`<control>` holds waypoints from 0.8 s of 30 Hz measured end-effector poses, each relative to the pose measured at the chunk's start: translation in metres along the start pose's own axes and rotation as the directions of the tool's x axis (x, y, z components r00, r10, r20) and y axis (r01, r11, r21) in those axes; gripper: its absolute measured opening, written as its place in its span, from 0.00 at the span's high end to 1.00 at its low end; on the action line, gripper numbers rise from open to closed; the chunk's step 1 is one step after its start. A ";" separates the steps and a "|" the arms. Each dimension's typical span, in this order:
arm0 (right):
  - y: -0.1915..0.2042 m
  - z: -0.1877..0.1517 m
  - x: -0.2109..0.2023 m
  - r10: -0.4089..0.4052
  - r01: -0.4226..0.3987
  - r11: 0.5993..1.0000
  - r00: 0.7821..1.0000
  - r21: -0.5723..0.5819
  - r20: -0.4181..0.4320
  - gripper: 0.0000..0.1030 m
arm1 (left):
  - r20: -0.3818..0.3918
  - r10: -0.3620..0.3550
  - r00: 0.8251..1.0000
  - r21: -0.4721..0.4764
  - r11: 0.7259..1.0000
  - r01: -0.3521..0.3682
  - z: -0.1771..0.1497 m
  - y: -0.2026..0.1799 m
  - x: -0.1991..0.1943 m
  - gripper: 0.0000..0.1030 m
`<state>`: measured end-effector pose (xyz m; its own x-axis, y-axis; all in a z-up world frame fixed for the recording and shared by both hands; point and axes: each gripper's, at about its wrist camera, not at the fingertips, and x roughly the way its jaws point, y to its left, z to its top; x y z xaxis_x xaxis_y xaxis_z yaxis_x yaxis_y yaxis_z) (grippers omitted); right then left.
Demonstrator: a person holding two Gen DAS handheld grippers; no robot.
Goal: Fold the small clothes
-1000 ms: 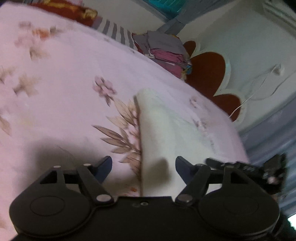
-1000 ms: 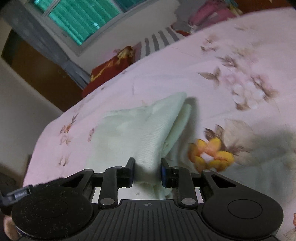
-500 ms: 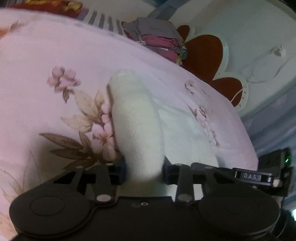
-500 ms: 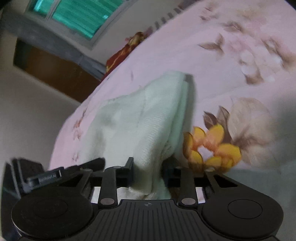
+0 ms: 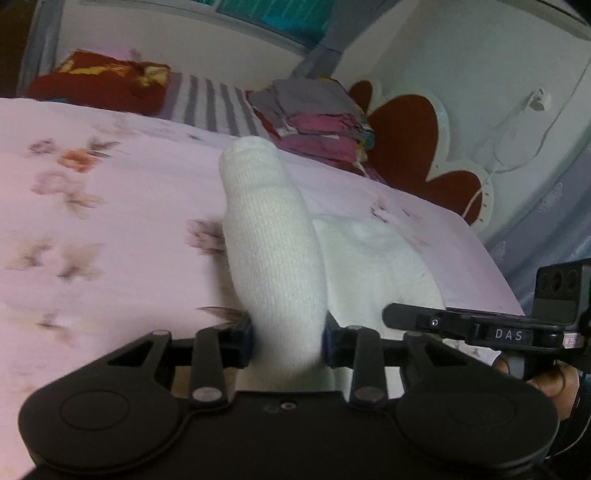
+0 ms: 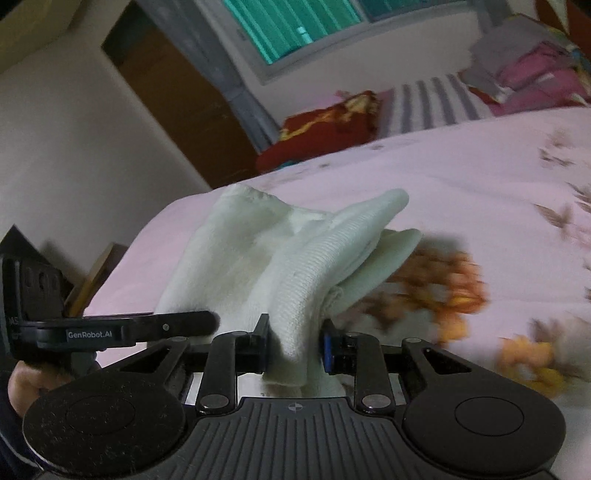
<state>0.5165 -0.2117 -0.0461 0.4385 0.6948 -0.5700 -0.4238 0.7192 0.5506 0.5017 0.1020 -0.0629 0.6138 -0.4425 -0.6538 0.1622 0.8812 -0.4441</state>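
Pink floral-print bedsheet (image 5: 110, 229) underneath, stack of folded clothes (image 5: 317, 122) behind. Left gripper (image 5: 288, 341) clenched on pale ribbed knit garment (image 5: 273, 236), right gripper (image 6: 295, 341) likewise clamped on it (image 6: 295, 266), cloth lifted, bunched between. Likely to fold crooked if one bunched corner slips.

Home bedroom: floral bedsheet (image 5: 110, 229), pillows (image 6: 325, 125), window (image 6: 295, 26).

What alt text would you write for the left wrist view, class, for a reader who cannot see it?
The left gripper is shut on a white knitted garment, lifting a fold above the pink floral bedsheet. Behind lie a stack of folded clothes and a dark red scalloped headboard.
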 end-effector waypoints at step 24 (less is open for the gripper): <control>0.069 -0.052 0.159 -0.148 0.155 0.968 0.988 0.198 -0.054 0.59 | -0.073 -0.031 0.997 -0.111 0.994 0.022 -0.017 0.189 -0.022 0.51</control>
<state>0.5163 -0.0515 -0.1308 0.4527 0.5800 -0.6772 -0.1848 0.8040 0.5651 0.5057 0.2755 -0.1424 0.5503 -0.4803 -0.6830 0.0895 0.8472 -0.5236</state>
